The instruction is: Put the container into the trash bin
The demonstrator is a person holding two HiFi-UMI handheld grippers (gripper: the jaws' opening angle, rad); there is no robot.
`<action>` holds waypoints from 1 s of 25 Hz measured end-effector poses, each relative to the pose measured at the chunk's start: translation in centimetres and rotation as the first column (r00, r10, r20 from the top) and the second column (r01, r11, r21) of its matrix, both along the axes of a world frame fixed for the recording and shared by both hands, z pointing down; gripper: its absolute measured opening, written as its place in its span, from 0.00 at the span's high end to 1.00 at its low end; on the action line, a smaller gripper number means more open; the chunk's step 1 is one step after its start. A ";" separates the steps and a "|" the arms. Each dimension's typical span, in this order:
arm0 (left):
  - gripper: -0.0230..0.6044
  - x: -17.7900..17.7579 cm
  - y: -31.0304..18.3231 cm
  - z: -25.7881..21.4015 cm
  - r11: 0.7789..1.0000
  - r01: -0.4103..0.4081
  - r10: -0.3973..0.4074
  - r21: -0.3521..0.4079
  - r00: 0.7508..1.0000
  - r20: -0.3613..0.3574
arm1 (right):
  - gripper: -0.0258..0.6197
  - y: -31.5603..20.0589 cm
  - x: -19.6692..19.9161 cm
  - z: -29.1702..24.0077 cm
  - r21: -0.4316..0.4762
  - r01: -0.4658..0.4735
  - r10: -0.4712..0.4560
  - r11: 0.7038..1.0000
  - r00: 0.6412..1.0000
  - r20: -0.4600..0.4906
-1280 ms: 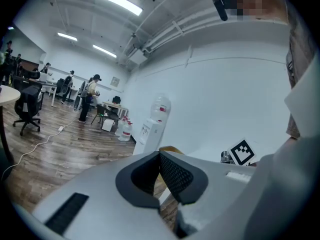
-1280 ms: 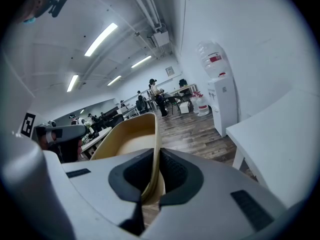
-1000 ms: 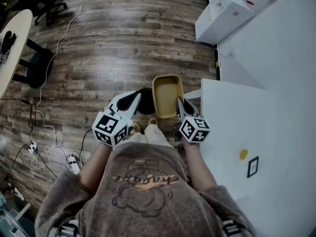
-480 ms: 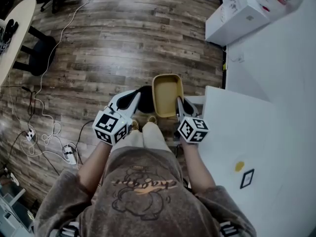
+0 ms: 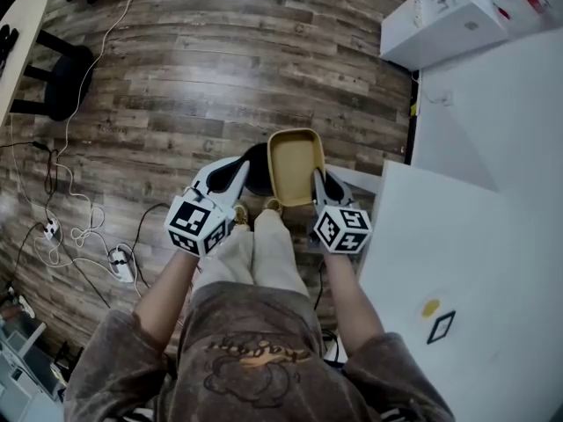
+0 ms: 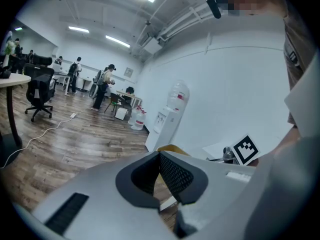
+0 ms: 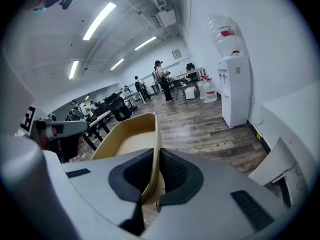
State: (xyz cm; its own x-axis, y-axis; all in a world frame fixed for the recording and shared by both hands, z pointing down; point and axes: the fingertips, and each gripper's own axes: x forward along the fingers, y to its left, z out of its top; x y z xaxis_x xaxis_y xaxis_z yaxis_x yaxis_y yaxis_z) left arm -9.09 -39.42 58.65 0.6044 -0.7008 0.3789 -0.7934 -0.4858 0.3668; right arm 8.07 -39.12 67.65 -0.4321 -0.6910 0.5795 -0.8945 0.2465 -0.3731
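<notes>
A tan, shallow container (image 5: 295, 165) hangs open side up over the wooden floor, in front of my knees. My right gripper (image 5: 319, 178) is shut on its right rim; in the right gripper view the wall of the container (image 7: 131, 139) runs between the pads of the right gripper (image 7: 159, 151). My left gripper (image 5: 236, 172) is level with it on the left, jaws shut and empty, its tips (image 6: 160, 156) together. Between the two, a black round trash bin (image 5: 258, 167) shows, partly hidden under the container's left edge.
A white table (image 5: 457, 262) borders the right side, with white boxes (image 5: 449, 16) beyond it. Cables (image 5: 79, 227) and a power strip (image 5: 119, 266) lie on the floor at left, near a black stool (image 5: 57, 90). A water dispenser (image 7: 235, 89) stands by the wall.
Both grippers have sunk toward the floor, the container still in the right one. The person has leaned forward; legs now show below the grippers.
</notes>
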 end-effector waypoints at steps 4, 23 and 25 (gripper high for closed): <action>0.96 -0.3 -1.3 4.6 0.999 0.014 -0.013 -0.033 1.000 0.007 | 0.92 -0.9 -0.4 4.6 -0.023 0.013 -0.014 1.000 1.000 -0.005; 0.96 -1.5 -2.8 26.2 0.993 0.025 -0.020 -0.118 0.999 0.045 | 0.92 -1.3 -2.6 29.7 -0.155 0.076 -0.087 0.985 0.994 -0.067; 0.96 -1.5 -2.6 28.5 0.991 0.026 -0.020 -0.131 0.999 0.050 | 0.91 -1.1 -2.6 32.3 -0.171 0.081 -0.095 0.982 0.992 -0.079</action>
